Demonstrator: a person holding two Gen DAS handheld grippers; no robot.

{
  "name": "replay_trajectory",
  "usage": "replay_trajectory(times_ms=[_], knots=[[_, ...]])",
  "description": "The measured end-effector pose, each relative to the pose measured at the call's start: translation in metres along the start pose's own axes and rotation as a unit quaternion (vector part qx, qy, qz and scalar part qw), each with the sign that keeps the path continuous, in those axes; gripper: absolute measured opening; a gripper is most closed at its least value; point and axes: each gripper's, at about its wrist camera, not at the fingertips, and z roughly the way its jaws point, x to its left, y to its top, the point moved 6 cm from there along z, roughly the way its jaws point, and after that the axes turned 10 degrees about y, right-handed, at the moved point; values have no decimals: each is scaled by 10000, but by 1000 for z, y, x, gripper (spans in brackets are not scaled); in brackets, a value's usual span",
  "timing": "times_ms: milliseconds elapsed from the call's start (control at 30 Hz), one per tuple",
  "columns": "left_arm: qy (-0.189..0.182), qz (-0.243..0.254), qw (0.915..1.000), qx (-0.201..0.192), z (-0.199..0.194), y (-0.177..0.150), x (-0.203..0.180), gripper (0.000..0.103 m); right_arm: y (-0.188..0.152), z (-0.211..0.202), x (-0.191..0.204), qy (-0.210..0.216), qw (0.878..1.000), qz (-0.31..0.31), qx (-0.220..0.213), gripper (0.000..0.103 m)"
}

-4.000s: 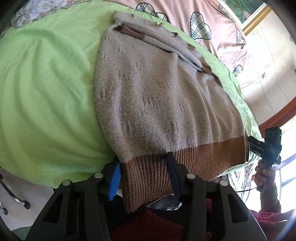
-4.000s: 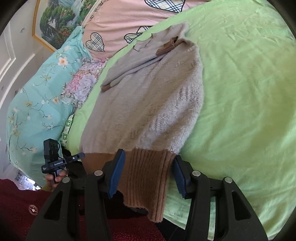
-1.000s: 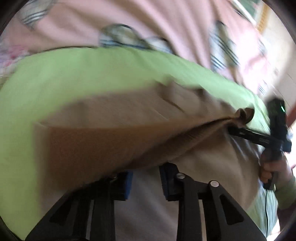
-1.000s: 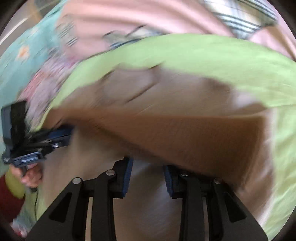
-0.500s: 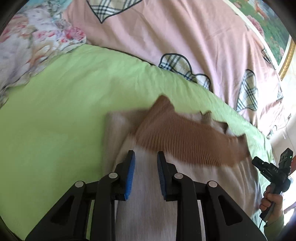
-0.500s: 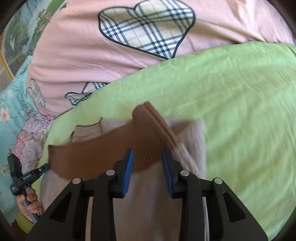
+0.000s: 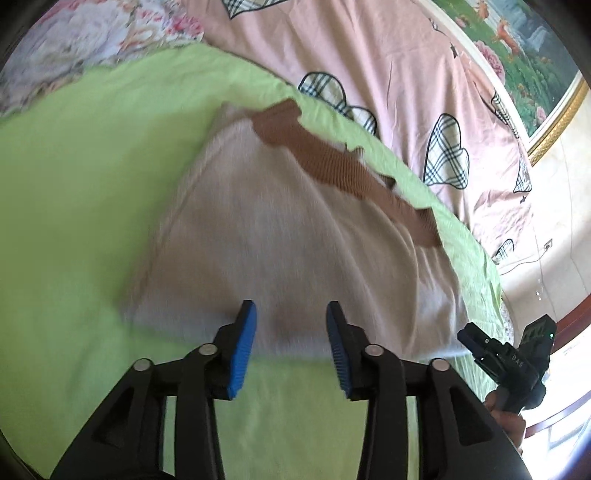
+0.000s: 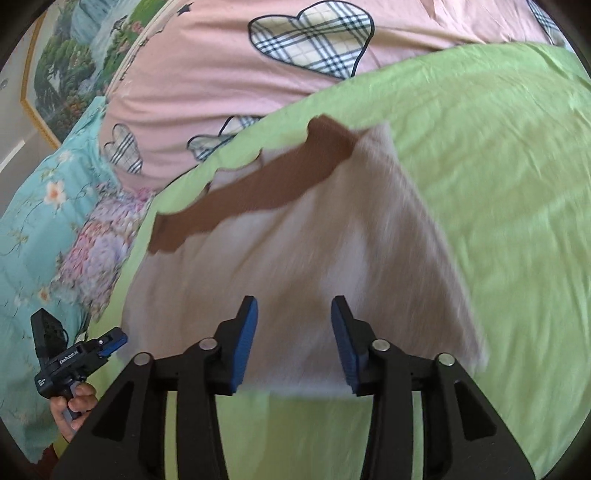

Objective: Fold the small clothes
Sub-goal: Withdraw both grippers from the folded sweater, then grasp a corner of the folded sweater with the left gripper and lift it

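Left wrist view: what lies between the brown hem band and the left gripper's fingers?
Only the sweater's own beige knit, from the hem band to the left gripper, whose fingers are opening, empty.

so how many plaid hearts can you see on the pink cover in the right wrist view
4, possibly more cut off. One large heart at top centre, a partial one at the top right edge, one lower left, and one half hidden behind the green sheet.
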Motion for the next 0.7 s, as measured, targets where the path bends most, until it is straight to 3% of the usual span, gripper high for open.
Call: replay_trajectory(times_ms=[367, 700], knots=[[-166, -456, 9983, 329, -8, -50, 10, 44, -55, -10, 27, 192, 9996, 86, 179, 48], [-403, -848, 9950, 353, -3, -47, 15, 52, -78, -10, 28, 227, 9988, 196, 388, 49]])
